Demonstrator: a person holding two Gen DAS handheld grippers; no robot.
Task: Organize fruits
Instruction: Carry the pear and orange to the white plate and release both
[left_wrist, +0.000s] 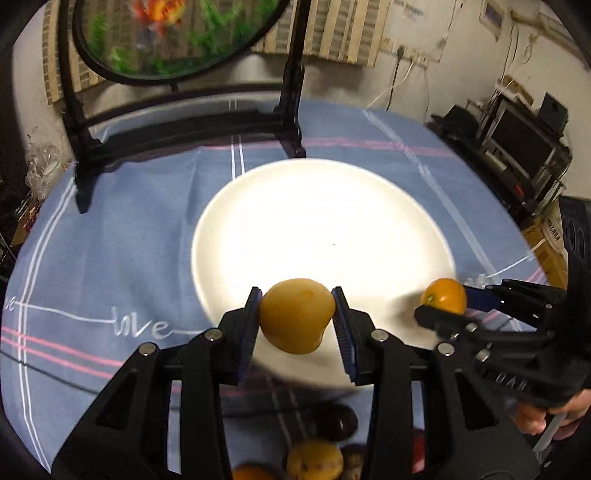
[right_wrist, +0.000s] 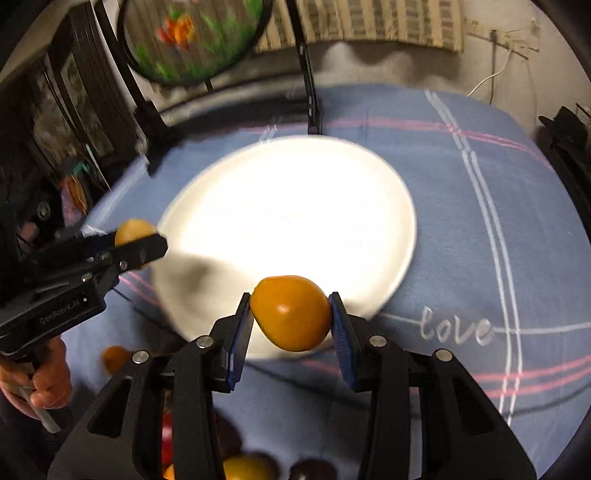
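1. Left gripper (left_wrist: 297, 319): clenched on a yellow fruit (left_wrist: 296, 315), both blue pads pressed to its sides. The fruit hangs over the near rim of the plate (left_wrist: 317, 221). Seen from the right wrist, this gripper (right_wrist: 136, 243) comes in at the plate's left rim, the fruit (right_wrist: 133, 229) partly hidden behind the black finger.

2. Right gripper (right_wrist: 291, 319): clenched on an orange fruit (right_wrist: 291, 313), held between both pads over the plate's (right_wrist: 295, 206) near rim. From the left wrist it (left_wrist: 443, 306) appears at the plate's near right rim, the fruit (left_wrist: 444, 296) showing a small stem scar.

3. Plate: white, round, bare, lying on the cloth (left_wrist: 129, 236) at mid-table; its surface is washed out by glare.

4. Cloth: blue, with white and pink stripes and the stitched word "love" (right_wrist: 456, 326); it covers the tabletop.

5. Loose fruits (left_wrist: 316, 461): a cluster at the near edge of the tabletop, below the grippers, with yellow and dark pieces partly hidden behind the fingers; the kinds cannot be told.

6. Stand (left_wrist: 184, 125): black frame at the far edge of the tabletop, carrying a round panel (left_wrist: 177, 33) painted orange and green, blurred.

7. Hands: a hand (left_wrist: 546, 417) grips the right gripper's handle; another hand (right_wrist: 40, 380) grips the left one's.
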